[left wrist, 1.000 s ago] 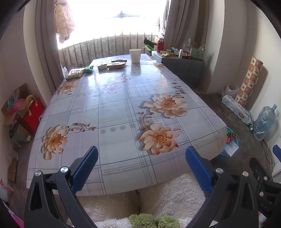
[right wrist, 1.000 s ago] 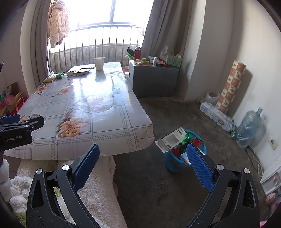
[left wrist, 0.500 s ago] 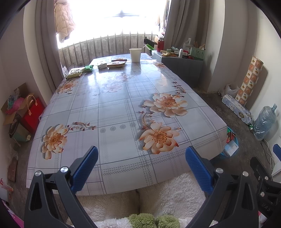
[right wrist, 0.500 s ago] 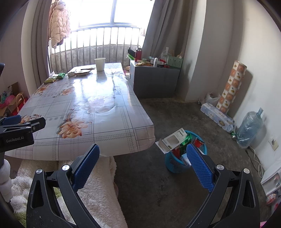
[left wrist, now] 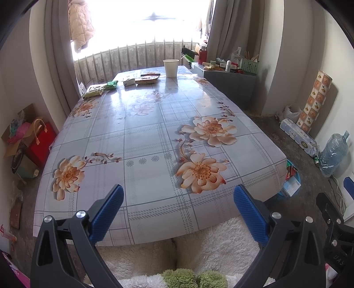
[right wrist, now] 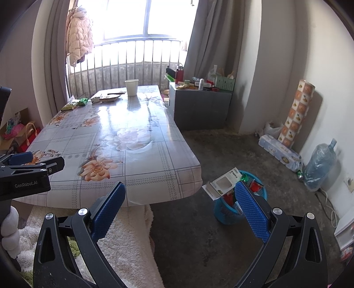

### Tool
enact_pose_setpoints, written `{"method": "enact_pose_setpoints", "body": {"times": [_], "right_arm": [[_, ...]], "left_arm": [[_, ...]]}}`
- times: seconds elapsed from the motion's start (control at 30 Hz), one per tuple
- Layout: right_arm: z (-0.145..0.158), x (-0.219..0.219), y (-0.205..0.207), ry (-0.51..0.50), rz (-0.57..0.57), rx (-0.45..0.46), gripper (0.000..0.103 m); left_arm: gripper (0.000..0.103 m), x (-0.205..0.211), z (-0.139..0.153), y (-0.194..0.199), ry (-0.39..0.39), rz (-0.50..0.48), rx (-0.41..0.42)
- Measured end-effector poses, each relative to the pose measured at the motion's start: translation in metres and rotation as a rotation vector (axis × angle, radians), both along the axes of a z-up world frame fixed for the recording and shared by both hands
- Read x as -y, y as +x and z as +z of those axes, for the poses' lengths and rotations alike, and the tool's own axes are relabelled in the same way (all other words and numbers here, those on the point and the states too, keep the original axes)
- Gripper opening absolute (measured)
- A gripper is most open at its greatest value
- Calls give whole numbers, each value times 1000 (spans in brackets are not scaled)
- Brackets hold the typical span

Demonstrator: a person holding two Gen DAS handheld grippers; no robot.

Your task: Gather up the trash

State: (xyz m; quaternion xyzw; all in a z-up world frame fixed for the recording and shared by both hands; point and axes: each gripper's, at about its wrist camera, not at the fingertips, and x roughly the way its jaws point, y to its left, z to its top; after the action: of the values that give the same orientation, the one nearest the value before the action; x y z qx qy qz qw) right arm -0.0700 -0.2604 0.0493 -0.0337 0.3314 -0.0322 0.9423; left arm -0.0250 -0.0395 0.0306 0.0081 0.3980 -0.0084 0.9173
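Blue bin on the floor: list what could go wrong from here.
1. The blue bin already looks full, a white carton poking over its rim; more trash may spill or push it out.
2. The wrappers and paper cup lie at the table's far end; reaching across may be awkward.
3. Both the left tool and right tool are open and empty.

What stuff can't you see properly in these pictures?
- Blue trash bin: in the left wrist view the table edge hides most of it.
- Trash in the bin: in the right wrist view a right gripper finger covers part.
- Wrappers at the table's far end: too small to read.
- Outside the window: washed out by glare.
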Motion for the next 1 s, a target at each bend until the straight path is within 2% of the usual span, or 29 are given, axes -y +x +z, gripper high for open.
{"method": "enact_pose_setpoints", "body": {"times": [1.0], "right_arm": [[-3,-5,6,0,-25,18,95]], "left_arm": [[97,0,-2,1,21,28,-16]]}}
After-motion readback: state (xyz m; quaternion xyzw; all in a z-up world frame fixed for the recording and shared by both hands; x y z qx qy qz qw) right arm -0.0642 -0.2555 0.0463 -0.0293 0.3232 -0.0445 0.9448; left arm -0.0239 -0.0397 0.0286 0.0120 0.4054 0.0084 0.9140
